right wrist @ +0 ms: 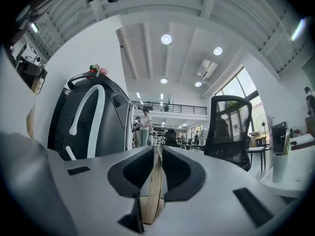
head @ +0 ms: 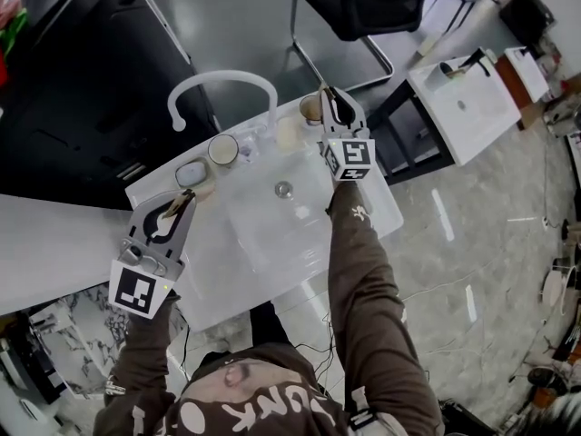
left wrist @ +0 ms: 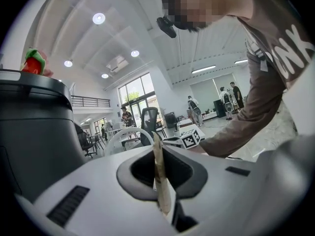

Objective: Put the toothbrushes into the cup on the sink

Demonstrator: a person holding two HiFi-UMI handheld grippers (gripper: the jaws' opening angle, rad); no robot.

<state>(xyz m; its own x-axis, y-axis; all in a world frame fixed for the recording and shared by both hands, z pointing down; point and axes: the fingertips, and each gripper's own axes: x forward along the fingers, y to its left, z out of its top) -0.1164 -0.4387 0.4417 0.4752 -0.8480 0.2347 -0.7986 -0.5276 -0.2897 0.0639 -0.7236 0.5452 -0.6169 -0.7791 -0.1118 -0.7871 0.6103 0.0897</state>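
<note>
The white sink [head: 263, 271] fills the middle of the head view. My left gripper [head: 182, 203] hovers over the sink's left rim, shut on a bamboo toothbrush [head: 188, 197]. In the left gripper view that pale handle [left wrist: 161, 181] stands upright between the jaws of the left gripper [left wrist: 156, 149]. My right gripper [head: 330, 94] is at the sink's back right edge, right beside a brownish cup [head: 310, 108]. In the right gripper view a second bamboo toothbrush [right wrist: 152, 191] is held edge-on in the narrow slot of the right gripper [right wrist: 158, 150]. The cup itself is hidden in both gripper views.
A white arched faucet [head: 222, 82] rises at the back of the sink. A white-rimmed cup [head: 222, 149], a grey oval dish [head: 192, 173] and a cream object [head: 289, 133] stand along the back ledge. A black office chair [head: 363, 12] is behind, a second sink [head: 467, 107] to the right.
</note>
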